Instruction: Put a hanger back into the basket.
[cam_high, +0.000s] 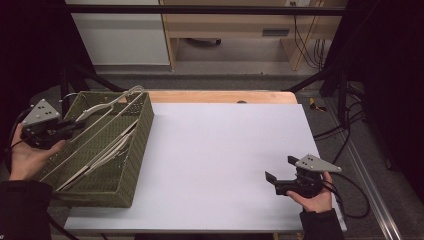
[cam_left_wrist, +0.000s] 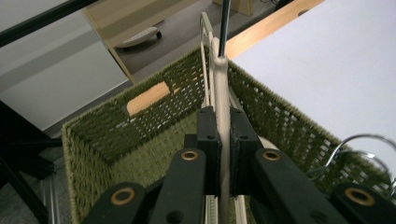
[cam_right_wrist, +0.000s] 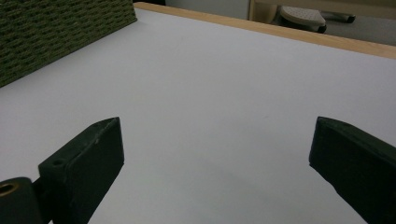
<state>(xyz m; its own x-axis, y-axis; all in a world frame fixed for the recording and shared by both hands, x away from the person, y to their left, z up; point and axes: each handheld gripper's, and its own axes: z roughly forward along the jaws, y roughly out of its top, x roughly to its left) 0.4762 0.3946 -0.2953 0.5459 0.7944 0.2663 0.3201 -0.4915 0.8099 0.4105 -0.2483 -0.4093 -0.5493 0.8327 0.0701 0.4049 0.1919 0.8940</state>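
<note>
A green woven basket (cam_high: 142, 131) stands on the left side of the table and holds several pale hangers (cam_high: 106, 154). My left gripper (cam_high: 75, 127) reaches in over the basket's left rim and is shut on the flat arm of one pale hanger (cam_high: 108, 107). In the left gripper view both pads clamp that hanger (cam_left_wrist: 222, 88) edge-on above the basket's inner wall (cam_left_wrist: 154, 140), with my left gripper (cam_left_wrist: 223, 119) pointing toward the far corner. At the right front my right gripper (cam_high: 279, 168) stands open just above the white surface, nothing between its jaws (cam_right_wrist: 215, 140).
The white mat (cam_high: 225, 150) covers the table, with a wooden edge (cam_high: 220, 96) at the back. Metal hanger hooks (cam_left_wrist: 362, 147) curl up inside the basket. The basket's outer wall (cam_right_wrist: 56, 32) lies far left of my right gripper. Cables (cam_high: 345, 130) trail off the right side.
</note>
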